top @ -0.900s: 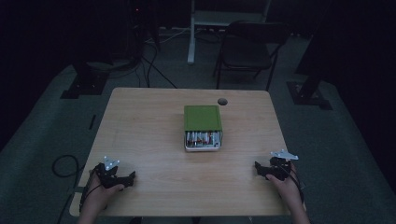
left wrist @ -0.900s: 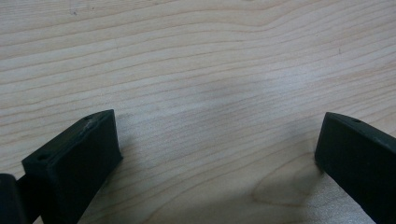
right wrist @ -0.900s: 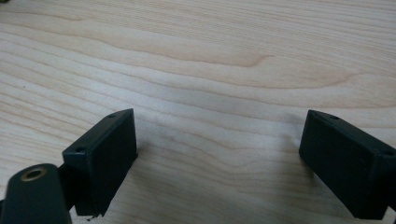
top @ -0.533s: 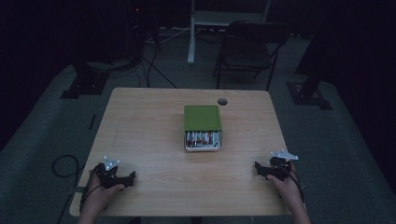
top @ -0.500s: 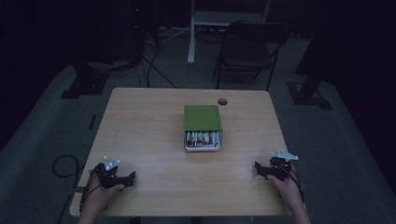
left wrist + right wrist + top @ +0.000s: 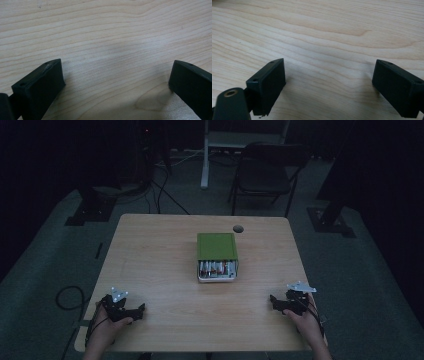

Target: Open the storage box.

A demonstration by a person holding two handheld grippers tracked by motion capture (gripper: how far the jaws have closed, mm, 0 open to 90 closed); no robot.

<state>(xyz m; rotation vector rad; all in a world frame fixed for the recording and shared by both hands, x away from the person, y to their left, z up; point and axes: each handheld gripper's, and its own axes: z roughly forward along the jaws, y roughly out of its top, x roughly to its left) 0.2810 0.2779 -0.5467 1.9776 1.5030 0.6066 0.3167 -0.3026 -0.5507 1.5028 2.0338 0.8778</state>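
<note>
We judge nothing begun: the left gripper [image 6: 131, 311] and right gripper [image 6: 278, 303] rest spread and empty, the green box [image 6: 216, 256] well ahead of both jaws, needing a reach.

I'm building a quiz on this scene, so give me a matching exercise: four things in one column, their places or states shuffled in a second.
Things:
1. green box
2. left hand-held gripper
3. right hand-held gripper
4. chair

Places or states:
A. beyond the table's far edge
B. near right corner, open
C. table's middle, batteries showing
D. near left corner, open

Pairs: 1-C, 2-D, 3-B, 4-A
</note>
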